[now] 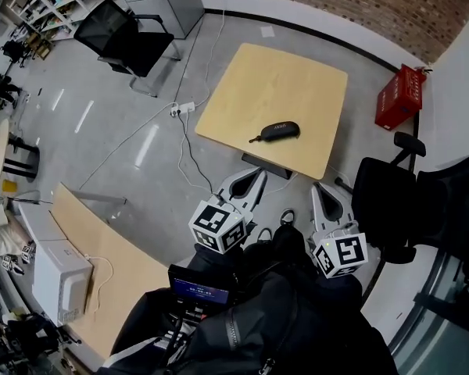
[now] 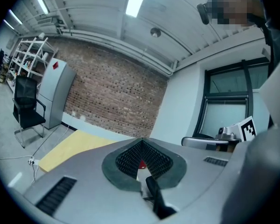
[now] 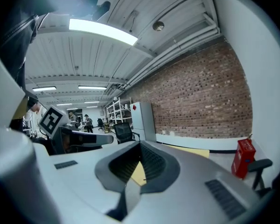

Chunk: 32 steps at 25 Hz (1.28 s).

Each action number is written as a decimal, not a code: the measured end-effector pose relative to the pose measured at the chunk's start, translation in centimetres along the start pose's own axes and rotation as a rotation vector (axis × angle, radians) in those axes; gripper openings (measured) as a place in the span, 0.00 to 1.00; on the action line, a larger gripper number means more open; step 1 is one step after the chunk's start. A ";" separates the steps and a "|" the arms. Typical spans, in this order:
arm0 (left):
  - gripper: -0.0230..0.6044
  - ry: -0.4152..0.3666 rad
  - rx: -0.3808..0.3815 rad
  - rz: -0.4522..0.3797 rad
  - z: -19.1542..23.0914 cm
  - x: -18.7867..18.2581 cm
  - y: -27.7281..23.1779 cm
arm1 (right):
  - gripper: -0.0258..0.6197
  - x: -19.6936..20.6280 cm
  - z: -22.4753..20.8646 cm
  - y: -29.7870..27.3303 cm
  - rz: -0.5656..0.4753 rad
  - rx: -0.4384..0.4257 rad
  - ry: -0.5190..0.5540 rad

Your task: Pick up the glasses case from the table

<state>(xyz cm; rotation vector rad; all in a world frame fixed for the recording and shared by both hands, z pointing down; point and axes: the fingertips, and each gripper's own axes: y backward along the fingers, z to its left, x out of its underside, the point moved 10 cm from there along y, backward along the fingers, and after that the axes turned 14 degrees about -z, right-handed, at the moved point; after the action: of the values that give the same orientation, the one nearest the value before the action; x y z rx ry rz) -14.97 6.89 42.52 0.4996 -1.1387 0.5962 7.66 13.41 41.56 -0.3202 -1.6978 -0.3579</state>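
The black glasses case (image 1: 275,131) lies closed on the light wooden table (image 1: 297,76), close to its near edge, with a small strap trailing to its left. Neither gripper touches it. My left gripper (image 1: 259,173) hovers short of the table's near edge, its jaws shut and empty. Just right of it, my right gripper (image 1: 317,186) is also shut with nothing held. The left gripper (image 2: 141,146) view looks level over a strip of the table (image 2: 70,148), and the right gripper (image 3: 140,146) view catches only a sliver of the table (image 3: 191,150). The case is hidden in both gripper views.
A black office chair (image 1: 121,33) stands at the back left, another black chair (image 1: 406,201) close on my right. A red box (image 1: 399,96) sits on the floor beside the table. Cables and a power strip (image 1: 184,109) lie left of it. A second wooden table (image 1: 102,272) carries a white box (image 1: 59,276).
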 end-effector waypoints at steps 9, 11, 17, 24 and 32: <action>0.03 -0.022 -0.041 0.002 0.2 -0.3 -3.4 | 0.05 -0.4 -3.5 -2.5 -0.011 -0.043 -0.025; 0.03 -0.028 -0.045 0.005 0.2 -0.3 -4.6 | 0.04 -0.4 -4.8 -3.2 -0.013 -0.046 -0.032; 0.03 -0.051 -0.059 0.021 0.2 -0.1 -8.3 | 0.04 -0.2 -8.5 -4.9 -0.019 -0.054 -0.061; 0.03 -0.072 -0.084 0.045 -0.7 0.0 -12.2 | 0.04 -0.3 -13.1 -6.1 -0.009 -0.065 -0.098; 0.03 -0.075 -0.130 0.071 1.2 0.5 -13.1 | 0.04 0.8 -14.2 -8.5 0.011 -0.079 -0.130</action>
<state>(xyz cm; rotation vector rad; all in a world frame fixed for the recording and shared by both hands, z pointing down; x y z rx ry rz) -6.92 -3.46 42.51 0.3737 -1.2617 0.5645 16.90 -0.18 43.92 -0.4187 -1.8111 -0.4043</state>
